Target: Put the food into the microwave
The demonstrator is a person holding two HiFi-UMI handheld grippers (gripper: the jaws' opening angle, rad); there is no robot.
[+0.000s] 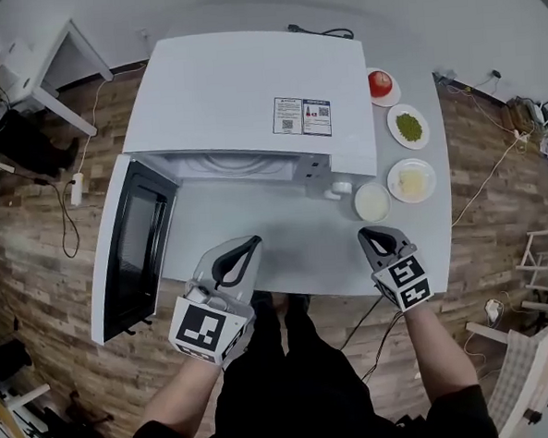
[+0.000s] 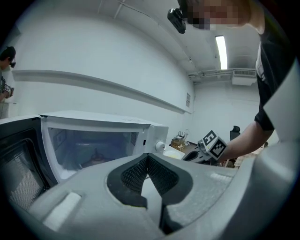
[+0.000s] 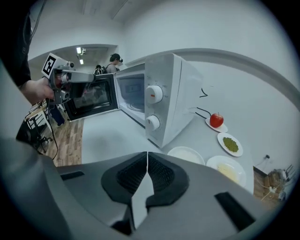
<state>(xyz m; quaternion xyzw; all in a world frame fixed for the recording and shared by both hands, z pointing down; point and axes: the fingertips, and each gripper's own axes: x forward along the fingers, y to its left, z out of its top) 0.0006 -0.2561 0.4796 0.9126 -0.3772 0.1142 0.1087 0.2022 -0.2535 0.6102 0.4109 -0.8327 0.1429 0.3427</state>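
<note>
Head view shows the microwave (image 1: pixel 248 95) on the white worktop (image 1: pixel 285 250) with its door (image 1: pixel 137 245) swung open to the left. The food sits in small dishes at its right: a tomato (image 1: pixel 380 83), something green (image 1: pixel 408 126), something pale yellow (image 1: pixel 411 181) and a white dish (image 1: pixel 372 201) nearest the front. Left tongs (image 1: pixel 251 244) and right tongs (image 1: pixel 370 239) hang over the worktop's front part, each closed tip to tip on nothing, the right pair near the white dish.
</note>
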